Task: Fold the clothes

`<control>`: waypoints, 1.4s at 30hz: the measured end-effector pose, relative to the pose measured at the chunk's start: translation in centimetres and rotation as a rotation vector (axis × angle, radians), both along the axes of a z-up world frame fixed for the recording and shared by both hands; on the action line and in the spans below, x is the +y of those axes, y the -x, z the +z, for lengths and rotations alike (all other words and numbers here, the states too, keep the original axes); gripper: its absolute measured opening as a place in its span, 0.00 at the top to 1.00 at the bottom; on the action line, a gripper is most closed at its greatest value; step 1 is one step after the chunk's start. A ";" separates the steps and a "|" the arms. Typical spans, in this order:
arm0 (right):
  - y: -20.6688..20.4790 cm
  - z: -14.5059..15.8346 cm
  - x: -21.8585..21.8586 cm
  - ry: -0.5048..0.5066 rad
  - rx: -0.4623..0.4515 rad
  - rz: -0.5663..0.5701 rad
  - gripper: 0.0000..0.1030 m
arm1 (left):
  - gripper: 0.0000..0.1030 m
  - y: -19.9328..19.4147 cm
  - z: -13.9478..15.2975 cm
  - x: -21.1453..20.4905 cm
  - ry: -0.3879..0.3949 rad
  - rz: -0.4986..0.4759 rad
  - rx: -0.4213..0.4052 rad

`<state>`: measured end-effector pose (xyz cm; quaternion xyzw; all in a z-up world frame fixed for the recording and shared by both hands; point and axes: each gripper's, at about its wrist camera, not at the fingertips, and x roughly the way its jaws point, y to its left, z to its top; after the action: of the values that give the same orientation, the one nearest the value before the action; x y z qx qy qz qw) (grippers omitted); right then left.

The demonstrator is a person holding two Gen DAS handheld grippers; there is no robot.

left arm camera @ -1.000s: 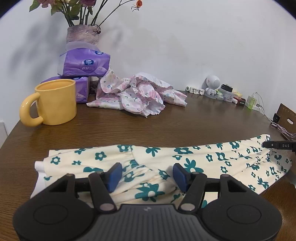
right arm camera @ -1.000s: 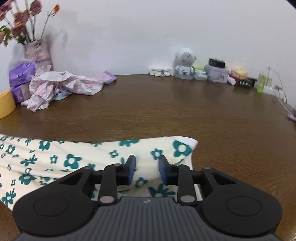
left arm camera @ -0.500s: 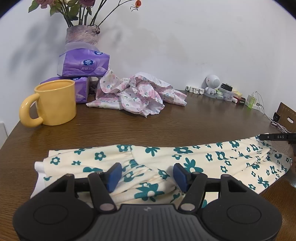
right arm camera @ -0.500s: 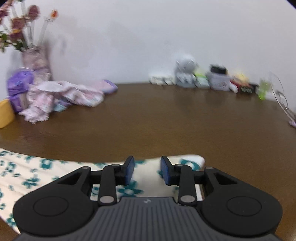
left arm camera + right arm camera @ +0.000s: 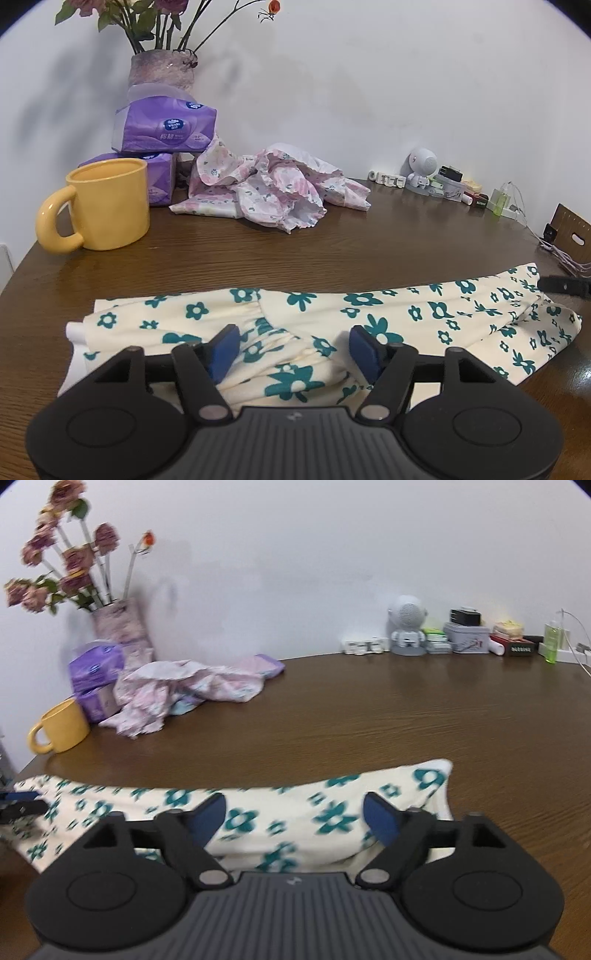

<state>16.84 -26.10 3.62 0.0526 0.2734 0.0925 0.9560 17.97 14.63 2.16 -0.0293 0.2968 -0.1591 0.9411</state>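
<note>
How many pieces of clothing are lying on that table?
2: a cream garment with teal flowers spread along the near edge, and a crumpled pink floral one at the back by the tissue packs. More may lie hidden underneath.

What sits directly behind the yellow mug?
Behind the yellow mug stand two stacked purple tissue packs; the mug hides most of the lower pack. A vase of flowers stands behind them, its base covered.

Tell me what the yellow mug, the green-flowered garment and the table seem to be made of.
Yellow mug: probably glazed ceramic, going by its thick wall and soft sheen. Green-flowered garment: soft printed fabric, perhaps cotton; it gathers and wrinkles. Table: dark wood or wood veneer, with visible grain and a slight gloss.
</note>
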 end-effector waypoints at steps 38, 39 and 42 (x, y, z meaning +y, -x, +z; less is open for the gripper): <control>-0.9 -2.9 5.5 0.180 0.104 0.021 0.00 | 0.00 0.0 -0.3 -6.7 -0.143 0.175 0.023; -0.9 -2.9 5.4 0.177 0.105 0.022 0.00 | 0.00 0.0 -0.3 -6.6 -0.142 0.175 0.023; -0.9 -2.9 5.4 0.178 0.106 0.022 0.00 | 0.00 0.0 -0.2 -6.5 -0.135 0.174 0.024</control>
<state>17.71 -20.70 0.76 -0.0306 0.3313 0.0753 0.9400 17.98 8.12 1.93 0.0066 0.3146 -0.0561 0.9476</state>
